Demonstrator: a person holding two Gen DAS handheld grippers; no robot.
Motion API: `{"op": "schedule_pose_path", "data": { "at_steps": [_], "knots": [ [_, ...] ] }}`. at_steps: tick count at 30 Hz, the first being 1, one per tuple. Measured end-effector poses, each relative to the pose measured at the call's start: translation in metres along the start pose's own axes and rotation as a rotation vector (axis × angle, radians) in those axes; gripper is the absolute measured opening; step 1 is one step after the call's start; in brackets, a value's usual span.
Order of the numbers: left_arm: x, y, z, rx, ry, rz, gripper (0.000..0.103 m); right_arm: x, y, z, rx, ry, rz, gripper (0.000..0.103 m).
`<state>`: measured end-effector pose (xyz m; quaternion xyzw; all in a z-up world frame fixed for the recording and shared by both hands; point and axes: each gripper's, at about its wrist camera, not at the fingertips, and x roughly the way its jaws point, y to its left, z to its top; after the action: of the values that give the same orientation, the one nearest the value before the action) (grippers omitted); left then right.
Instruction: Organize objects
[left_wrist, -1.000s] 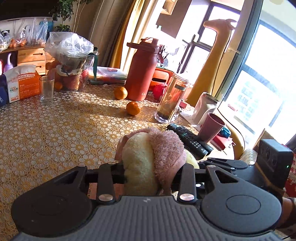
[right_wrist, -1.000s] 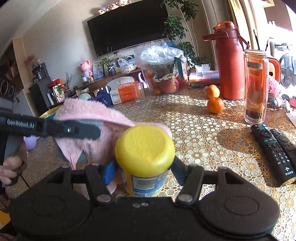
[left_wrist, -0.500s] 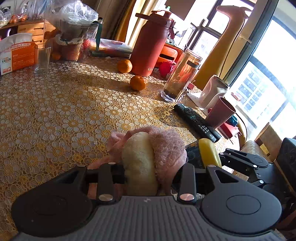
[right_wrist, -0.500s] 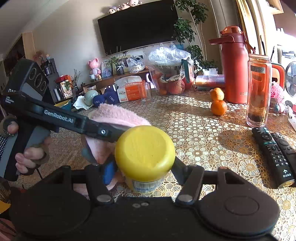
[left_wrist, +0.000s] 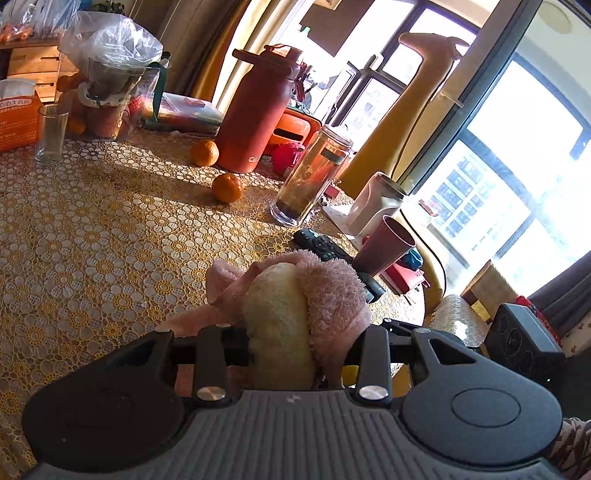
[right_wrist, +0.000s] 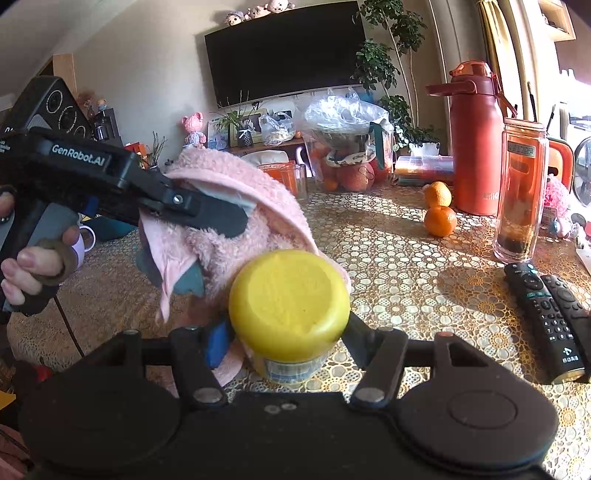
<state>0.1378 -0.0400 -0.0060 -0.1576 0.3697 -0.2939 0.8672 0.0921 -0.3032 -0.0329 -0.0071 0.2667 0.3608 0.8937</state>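
Our left gripper (left_wrist: 295, 332) is clenched on a pink and cream plush toy (left_wrist: 295, 295), holding it above the surface (left_wrist: 92, 240), which is covered with a yellow lace-patterned cloth. In the right wrist view the same left gripper (right_wrist: 207, 214) comes in from the left edge, its fingers pressed into the pink plush toy (right_wrist: 243, 199).

Our right gripper (right_wrist: 288, 332) is grasping a yellow-lidded jar (right_wrist: 290, 295), its yellow cap facing the camera and a label showing just under the cap. The jar sits just in front of the plush toy, and we cannot tell whether the two touch.

On the surface beyond, two black remote controls (right_wrist: 546, 314) lie side by side at the right. A tall clear tumbler (right_wrist: 521, 192) with dark contents at its bottom stands behind them, next to a large red insulated bottle (right_wrist: 476, 147). Two oranges (right_wrist: 439, 210) sit close together beside that bottle. A container of fruit topped with a clear plastic bag (right_wrist: 347, 147) stands farther back, with an empty drinking glass (left_wrist: 51, 133) and an orange tissue box (left_wrist: 16, 122) near it. A dark red cup (left_wrist: 384, 247) stands near the surface's window edge.
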Motion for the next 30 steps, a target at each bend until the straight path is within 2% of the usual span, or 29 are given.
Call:
{"op": "schedule_pose_path", "data": {
  "at_steps": [3,9,12,15,20,24,27,30],
  "knots": [
    [0.008,0.014,-0.003,-0.054,0.011,0.001,0.037,-0.001,-0.002,0.000,0.014,0.000,-0.002,0.061],
    [0.022,0.042,-0.013,-0.106,0.062,0.091,0.037,-0.002,-0.001,-0.001,0.006,0.000,-0.002,0.061],
    [0.018,0.046,-0.015,-0.116,0.061,0.121,0.037,-0.002,0.001,-0.001,-0.007,0.000,-0.005,0.061],
    [0.003,0.039,-0.009,-0.105,0.021,0.106,0.037,-0.002,0.002,0.000,-0.016,0.002,-0.007,0.061],
    [-0.023,0.015,0.005,-0.079,-0.044,0.008,0.037,-0.002,0.003,0.000,-0.017,0.001,-0.008,0.061],
    [-0.020,-0.005,0.010,-0.048,-0.039,-0.062,0.037,-0.002,0.004,0.001,-0.034,0.001,-0.010,0.061],
    [-0.006,-0.012,0.007,-0.030,-0.011,-0.053,0.037,-0.002,0.007,0.001,-0.052,0.004,-0.015,0.061],
    [0.000,-0.003,0.005,-0.075,-0.013,-0.071,0.038,-0.003,0.008,0.001,-0.060,0.011,-0.021,0.061]
  ]
}}
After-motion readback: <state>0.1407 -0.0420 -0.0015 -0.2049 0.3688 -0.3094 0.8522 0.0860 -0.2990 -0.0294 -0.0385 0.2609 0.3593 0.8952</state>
